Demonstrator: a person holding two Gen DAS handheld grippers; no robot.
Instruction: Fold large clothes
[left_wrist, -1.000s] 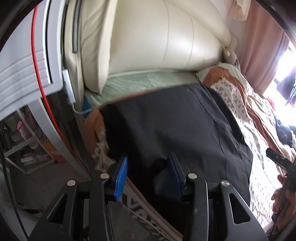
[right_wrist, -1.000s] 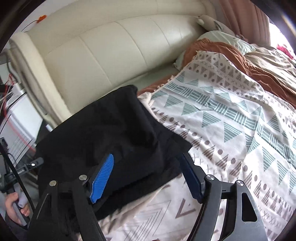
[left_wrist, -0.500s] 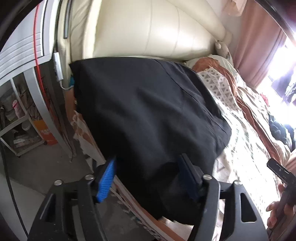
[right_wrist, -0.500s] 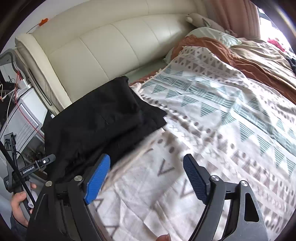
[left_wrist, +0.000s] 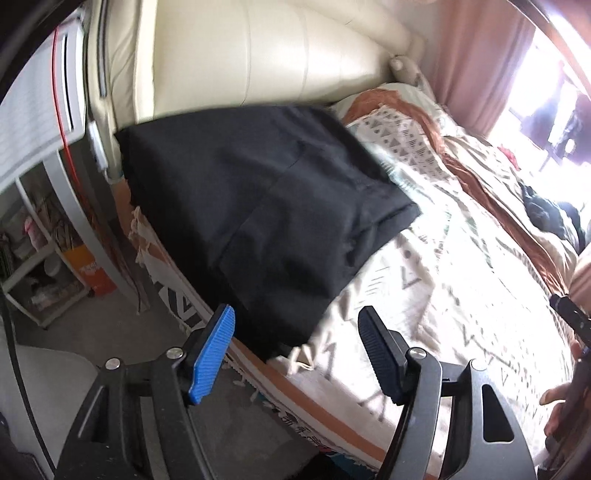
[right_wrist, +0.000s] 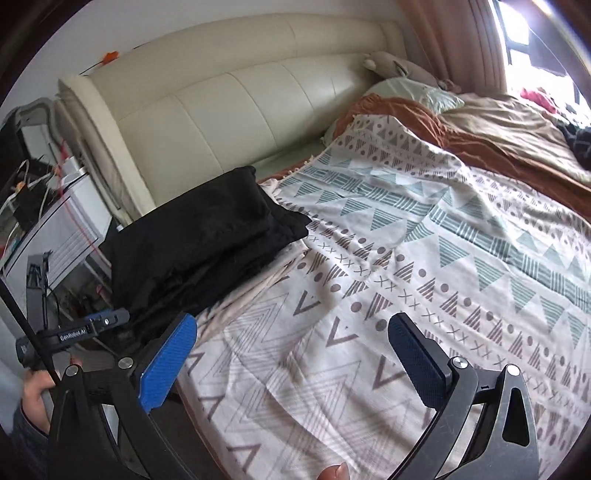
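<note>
Both claws stand empty: the left gripper (left_wrist: 295, 354) gapes clear of the cloth, and the right gripper (right_wrist: 291, 354), jaws just spread wider, hangs over the patterned blanket (right_wrist: 406, 258). Beyond them the black garment (left_wrist: 258, 206) lies folded at the bed's corner below the headboard (right_wrist: 229, 107), seemingly set aside as finished

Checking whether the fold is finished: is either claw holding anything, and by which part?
Nothing: left claw and right claw have just opened, clear of the folded black garment.

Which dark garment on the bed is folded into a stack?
The black garment at the bed's corner beside the headboard; the other dark clothes lie crumpled in a loose heap far off near the window.
</note>
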